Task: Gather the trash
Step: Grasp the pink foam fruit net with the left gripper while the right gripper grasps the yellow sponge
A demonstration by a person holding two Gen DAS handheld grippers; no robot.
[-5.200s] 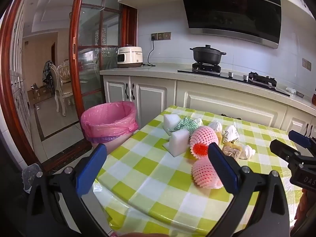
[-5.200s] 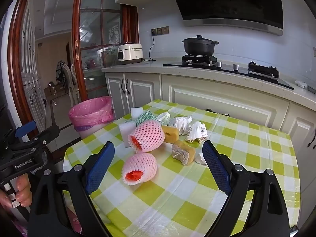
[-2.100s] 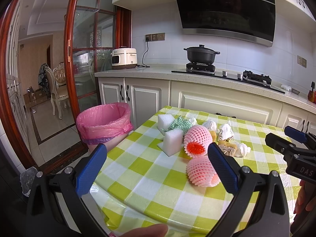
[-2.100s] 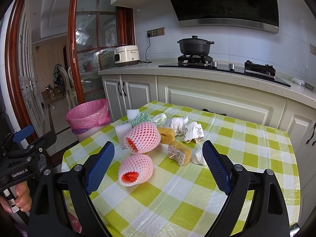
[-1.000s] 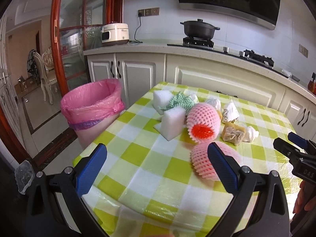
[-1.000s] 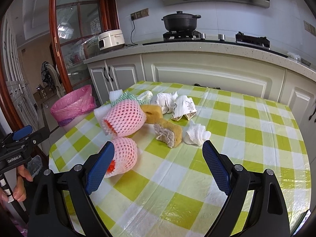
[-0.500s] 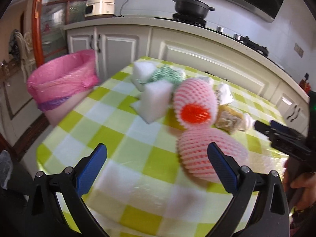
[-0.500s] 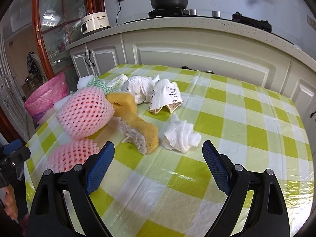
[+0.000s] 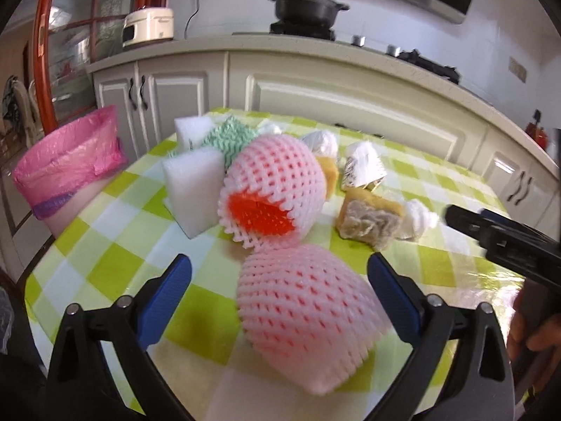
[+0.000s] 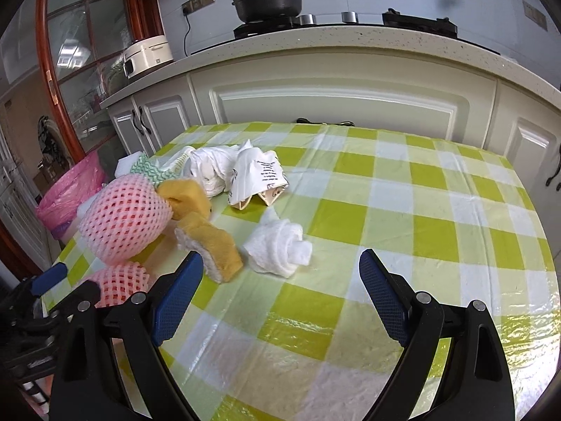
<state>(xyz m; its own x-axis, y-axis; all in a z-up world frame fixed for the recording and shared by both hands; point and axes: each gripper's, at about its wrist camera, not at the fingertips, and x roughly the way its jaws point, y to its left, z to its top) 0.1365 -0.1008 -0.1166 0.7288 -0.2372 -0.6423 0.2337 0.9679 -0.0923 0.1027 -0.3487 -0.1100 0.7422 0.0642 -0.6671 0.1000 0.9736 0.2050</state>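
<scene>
Starting at the left, the pink-lined bin [image 9: 66, 161] stands off the table's [image 9: 115, 270] left edge, so whatever we lift goes that way. Our left gripper [image 9: 278, 289] has just been closing a little but is still wide, its blue pads either side of the near foam fruit net [image 9: 301, 315] and clear of it. We judge the net soft and springy, so we should lower until the pads straddle its middle, then squeeze gently. It lies on its side near the table's front edge, long axis running away from us; which end is its mouth we cannot tell. The second net [image 9: 273, 189] behind it opens toward us. Further right, our right gripper [image 10: 280, 282] is wide and empty above the crumpled tissue [image 10: 278, 251].
</scene>
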